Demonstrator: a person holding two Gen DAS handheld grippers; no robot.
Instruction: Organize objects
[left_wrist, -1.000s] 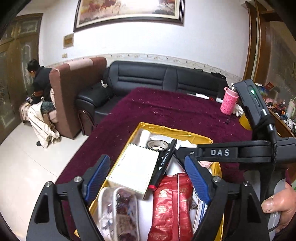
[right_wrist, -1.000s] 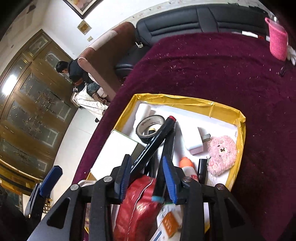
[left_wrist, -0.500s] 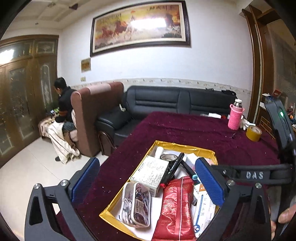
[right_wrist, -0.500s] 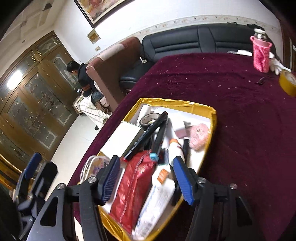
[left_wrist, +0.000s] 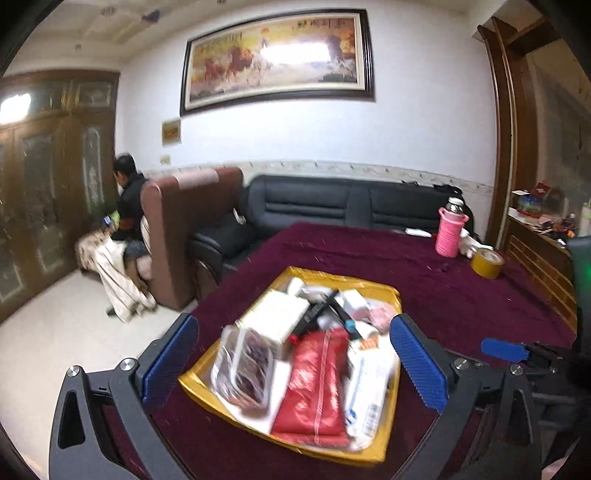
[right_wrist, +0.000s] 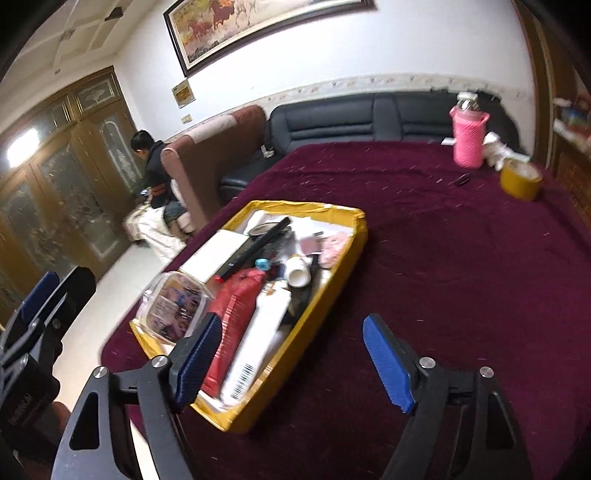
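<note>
Evidently both tools are free of load — the left gripper (left_wrist: 293, 363) spread wide and holding nothing, the right gripper (right_wrist: 291, 360) with jaws opening and nothing between them — so with the yellow tray (right_wrist: 321, 288) of packed objects lying just ahead on the maroon cloth (right_wrist: 461, 258), choose one item before reaching in.
</note>
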